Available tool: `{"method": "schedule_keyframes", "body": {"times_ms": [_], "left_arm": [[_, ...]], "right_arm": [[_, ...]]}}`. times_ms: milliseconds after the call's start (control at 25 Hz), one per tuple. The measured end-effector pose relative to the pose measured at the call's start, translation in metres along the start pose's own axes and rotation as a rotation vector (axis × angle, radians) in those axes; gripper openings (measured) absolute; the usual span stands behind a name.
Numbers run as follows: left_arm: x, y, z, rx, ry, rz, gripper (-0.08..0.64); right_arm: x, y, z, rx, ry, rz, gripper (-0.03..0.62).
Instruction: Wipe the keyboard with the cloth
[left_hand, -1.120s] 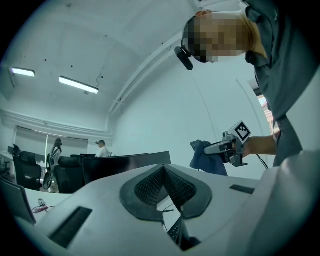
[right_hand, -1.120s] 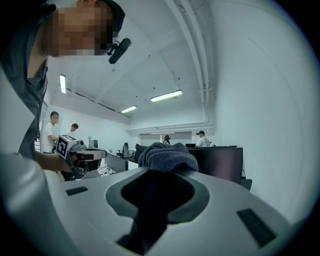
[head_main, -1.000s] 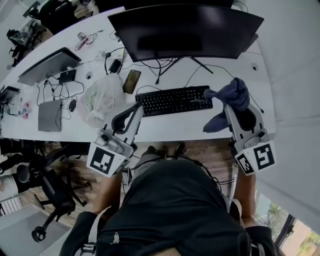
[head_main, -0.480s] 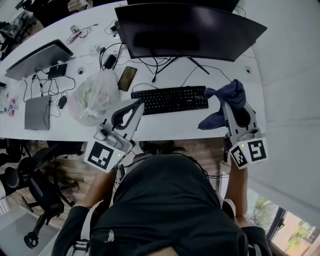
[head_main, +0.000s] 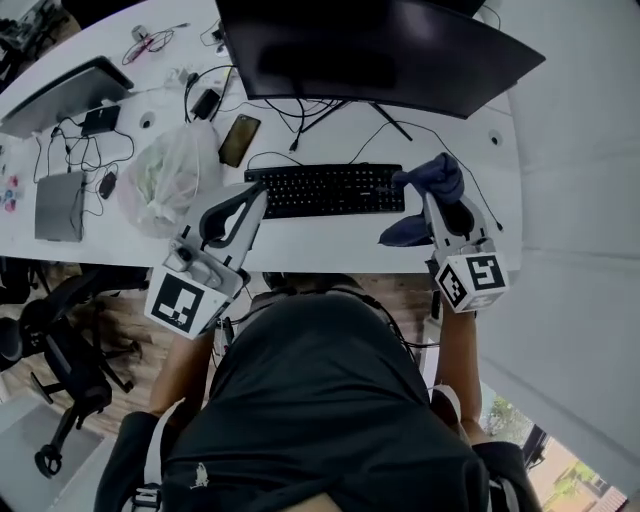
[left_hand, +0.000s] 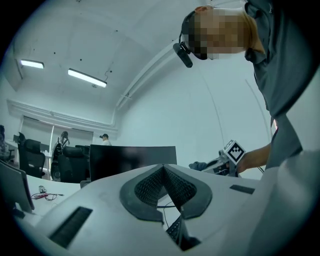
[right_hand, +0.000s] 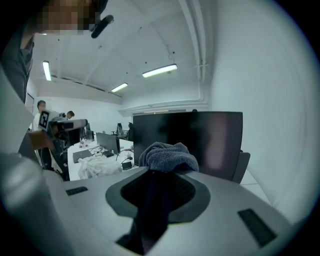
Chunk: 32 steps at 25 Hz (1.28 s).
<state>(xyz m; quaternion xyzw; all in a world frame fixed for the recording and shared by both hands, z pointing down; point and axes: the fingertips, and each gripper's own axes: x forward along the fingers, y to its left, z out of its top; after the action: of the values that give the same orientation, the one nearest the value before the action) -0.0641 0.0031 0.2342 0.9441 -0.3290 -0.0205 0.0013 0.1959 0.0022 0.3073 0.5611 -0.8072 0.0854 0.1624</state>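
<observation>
A: What is the right gripper (head_main: 432, 196) doing?

B: Its jaws are clamped on the cloth (right_hand: 167, 154). A bunched blue wad sticks out past the tips, and a dark tail hangs down between the pads. Held that way, the wad is probably meant as the wiping face.

A: Where is the cloth relative to the keyboard (head_main: 325, 189)?

B: In the head view it sits at the keyboard's right end, over the last keys or just touching them; contact cannot be told. The person looks about to start the wipe from that end.

A: And the left gripper (head_main: 252, 198)?

B: Its jaws are together with nothing between them. The tips are just beside the keyboard's left end, above the desk (head_main: 330, 236), perhaps placed to steady the board, though that is a guess.

A: Is anything in the way?

B: The monitor (head_main: 370, 50) stands behind the keyboard, with cables trailing round its stand. A plastic bag (head_main: 160, 180) and a phone (head_main: 239, 140) lie off to the left, well apart from the cloth, so a sweep along the keys should meet nothing
</observation>
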Motion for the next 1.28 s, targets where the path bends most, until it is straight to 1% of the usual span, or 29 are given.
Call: {"method": "schedule_keyframes", "body": {"times_ms": [160, 240, 320, 400, 480, 560, 680, 720, 760, 800, 840, 920, 960, 1040, 1080, 1160, 1200, 1280], "left_arm": [[0.018, -0.012, 0.001, 0.02, 0.038, 0.05, 0.005], [0.027, -0.017, 0.002, 0.048, 0.052, 0.07, 0.005], [0.033, -0.023, 0.003, 0.05, 0.067, 0.099, 0.005], [0.035, -0.031, 0.001, 0.03, 0.088, 0.133, 0.005], [0.034, -0.036, -0.005, 0.03, 0.111, 0.157, 0.005], [0.032, -0.04, -0.01, 0.033, 0.132, 0.167, 0.005], [0.029, -0.043, -0.012, 0.018, 0.146, 0.178, 0.005], [0.027, -0.041, -0.015, 0.015, 0.156, 0.188, 0.005], [0.026, -0.037, -0.018, 0.011, 0.167, 0.2, 0.005], [0.025, -0.034, -0.02, 0.007, 0.176, 0.208, 0.005], [0.024, -0.032, -0.022, 0.005, 0.182, 0.212, 0.005], [0.026, -0.032, -0.027, 0.009, 0.19, 0.209, 0.005], [0.027, -0.033, -0.029, 0.008, 0.192, 0.204, 0.005], [0.031, -0.037, -0.03, 0.0, 0.191, 0.19, 0.005], [0.032, -0.039, -0.029, -0.003, 0.193, 0.187, 0.005], [0.032, -0.039, -0.025, 0.001, 0.192, 0.19, 0.005], [0.033, -0.037, -0.022, 0.005, 0.175, 0.188, 0.005], [0.032, -0.031, -0.024, 0.002, 0.162, 0.197, 0.005]], "right_arm": [[0.037, -0.04, -0.049, 0.028, 0.077, 0.042, 0.08], [0.061, -0.054, -0.084, 0.035, 0.13, 0.076, 0.08], [0.087, -0.062, -0.13, 0.064, 0.218, 0.122, 0.08], [0.113, -0.065, -0.182, 0.116, 0.316, 0.168, 0.08], [0.133, -0.065, -0.231, 0.146, 0.406, 0.195, 0.08], [0.134, -0.058, -0.273, 0.145, 0.501, 0.219, 0.08], [0.091, -0.031, -0.312, 0.176, 0.628, 0.268, 0.078], [0.075, -0.022, -0.321, 0.197, 0.668, 0.287, 0.078], [0.066, -0.016, -0.324, 0.202, 0.684, 0.301, 0.078], [0.066, -0.017, -0.318, 0.18, 0.661, 0.303, 0.078], [0.076, -0.024, -0.305, 0.138, 0.606, 0.29, 0.078], [0.116, -0.046, -0.278, 0.064, 0.494, 0.245, 0.078], [0.137, -0.055, -0.271, 0.057, 0.477, 0.231, 0.078], [0.162, -0.06, -0.275, 0.079, 0.509, 0.229, 0.078], [0.16, -0.055, -0.28, 0.092, 0.527, 0.23, 0.079], [0.132, -0.034, -0.295, 0.106, 0.563, 0.241, 0.078], [0.115, -0.021, -0.304, 0.107, 0.589, 0.259, 0.078], [0.097, -0.006, -0.313, 0.082, 0.626, 0.304, 0.077]]}}
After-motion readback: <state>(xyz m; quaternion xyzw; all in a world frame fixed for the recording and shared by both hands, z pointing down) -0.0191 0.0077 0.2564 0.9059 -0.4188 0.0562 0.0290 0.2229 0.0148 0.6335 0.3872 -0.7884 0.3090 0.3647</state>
